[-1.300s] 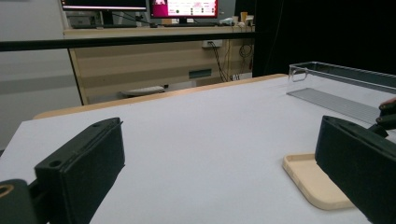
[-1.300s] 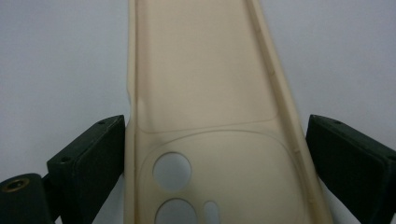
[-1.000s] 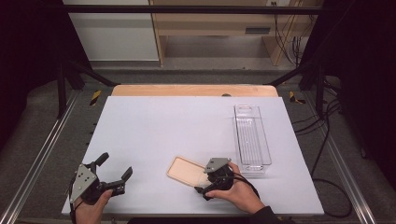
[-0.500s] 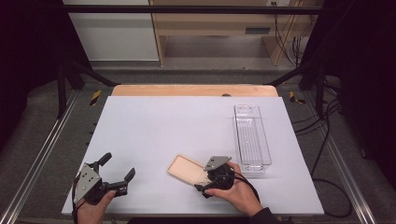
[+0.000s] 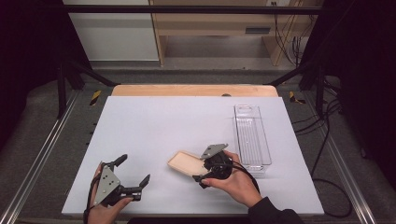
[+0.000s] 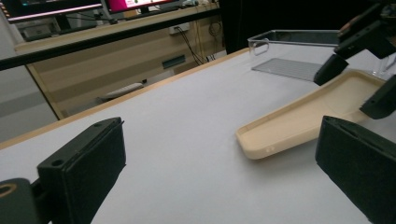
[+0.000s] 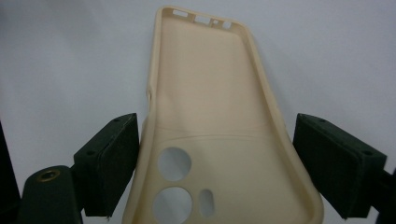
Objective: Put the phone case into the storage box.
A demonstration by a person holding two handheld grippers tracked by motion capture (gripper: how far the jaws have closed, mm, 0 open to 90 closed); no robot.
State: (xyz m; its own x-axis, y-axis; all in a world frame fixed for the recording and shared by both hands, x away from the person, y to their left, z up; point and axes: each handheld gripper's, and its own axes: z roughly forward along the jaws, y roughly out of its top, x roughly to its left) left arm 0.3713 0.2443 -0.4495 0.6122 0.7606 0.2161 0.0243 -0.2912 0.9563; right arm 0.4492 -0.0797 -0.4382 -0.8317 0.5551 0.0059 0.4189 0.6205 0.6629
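High view is showing a clear plastic bin point(image 5: 252, 137) sitting at the right side of the white table point(image 5: 163, 121), long side running away from the person; it is holding nothing but a ribbed floor. Just left of its near end, a cream phone case point(image 5: 184, 163) is lying hollow side up, its near end tilting up off the table between the jaws of the right tool point(image 5: 201, 173). Right gripper view is showing that end, the one with the camera holes, sitting between the two pads: the left pad is touching the case's edge while the right pad is standing slightly apart from it. Those jaws have just been closing in on the case. The left tool point(image 5: 133, 175) is hovering over the table's near left corner, jaws spread wide and holding nothing.

Compared with a second earlier, the left tool is sitting closer to the case, and the case's near end is sitting higher.
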